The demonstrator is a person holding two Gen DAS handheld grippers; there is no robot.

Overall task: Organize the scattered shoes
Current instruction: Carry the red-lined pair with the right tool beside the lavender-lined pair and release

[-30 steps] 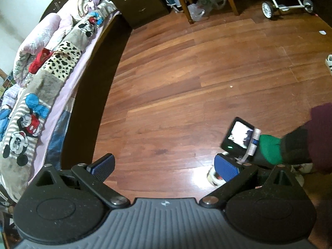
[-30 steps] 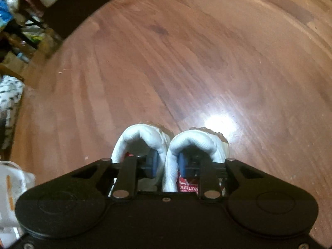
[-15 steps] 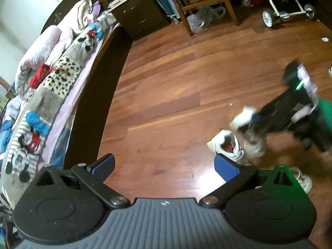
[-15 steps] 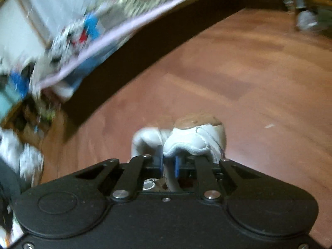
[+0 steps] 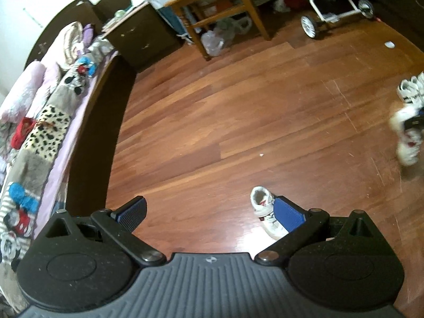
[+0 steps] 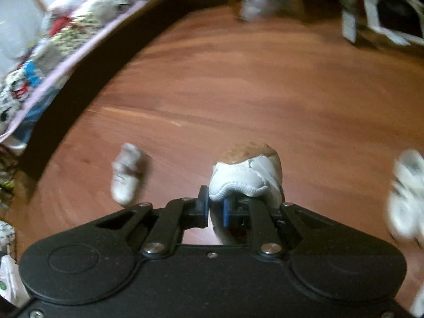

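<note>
No bins or racks showed in either view; shoes sat loose on the wood floor (image 5: 238, 111). R gripper (image 6: 214, 208) was clenched on a white sneaker (image 6: 246, 177), pads pinching its collar, brown sole facing away, shoe lifted clear of the floor; view blurred. In L wrist view that carried sneaker (image 5: 408, 137) showed at 3 o'clock, smeared. L gripper (image 5: 209, 212) was released, jaws wide w/ nothing between. Its mate, a second white sneaker (image 5: 265, 212), stood upright on the floor at 5 o'clock, partly behind the L gripper's blue pad (image 5: 288, 217). Another pair of white shoes (image 5: 412, 91) lay at 3 o'clock near the edge. Bed (image 5: 87, 122) w/ patchwork quilt (image 5: 45, 122) ran along 9 o'clock; wooden chair (image 5: 225, 8) at 12, stroller (image 5: 336, 8) at 1, dark dresser (image 5: 143, 37) at 11.
</note>
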